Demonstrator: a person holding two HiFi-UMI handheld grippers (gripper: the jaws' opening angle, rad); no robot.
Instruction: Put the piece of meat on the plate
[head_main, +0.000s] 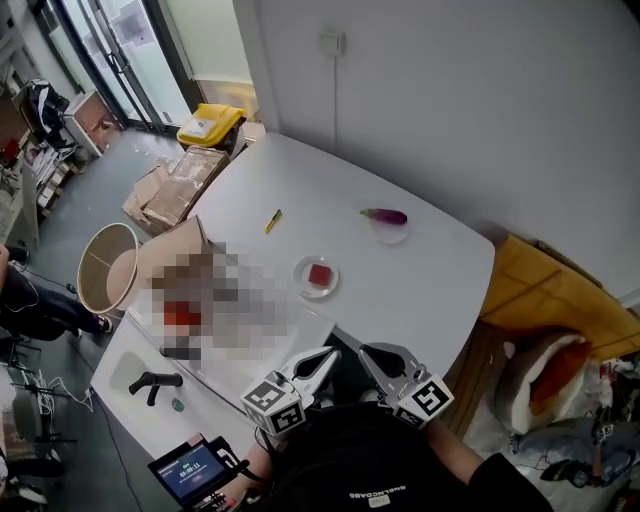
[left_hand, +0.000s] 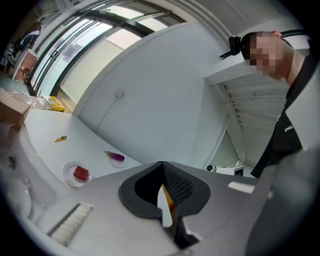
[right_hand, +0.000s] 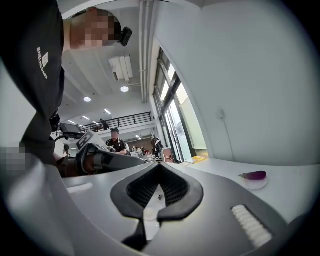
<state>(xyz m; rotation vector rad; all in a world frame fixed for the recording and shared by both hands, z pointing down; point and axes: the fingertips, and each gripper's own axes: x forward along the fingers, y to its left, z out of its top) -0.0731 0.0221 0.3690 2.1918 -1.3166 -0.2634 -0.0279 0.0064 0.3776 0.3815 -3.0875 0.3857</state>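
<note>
Surface (head_main: 300, 180): white, rounded corners, set against a pale wall.
Meat (head_main: 319, 275) (left_hand: 81, 173): red, squarish piece, already lying on the plate.
Plate (head_main: 301, 281) (left_hand: 68, 176): small, round and white, on the near half of the surface, ahead of both grippers.
Eggplant (head_main: 386, 215) (left_hand: 116, 156) (right_hand: 255, 175): purple, resting on its own little dish (head_main: 390, 235), closer to the wall and apart from the plate.
Pen (head_main: 272, 221) (left_hand: 60, 139): yellow, loose on the surface, left of the plate and well apart from it.
Left gripper (head_main: 325, 358) (left_hand: 162, 164): held close to the person's body over the near edge. Fingers clenched together, nothing between them.
Right gripper (head_main: 372, 355) (right_hand: 160, 166): just beside the left one. Fingers pressed tip to tip, empty.
Contact: neither gripper touches the plate or the meat; both are short of it.
Floor: cardboard boxes (head_main: 175, 185) and a round bin (head_main: 105, 265) off the left side of the surface.
</note>
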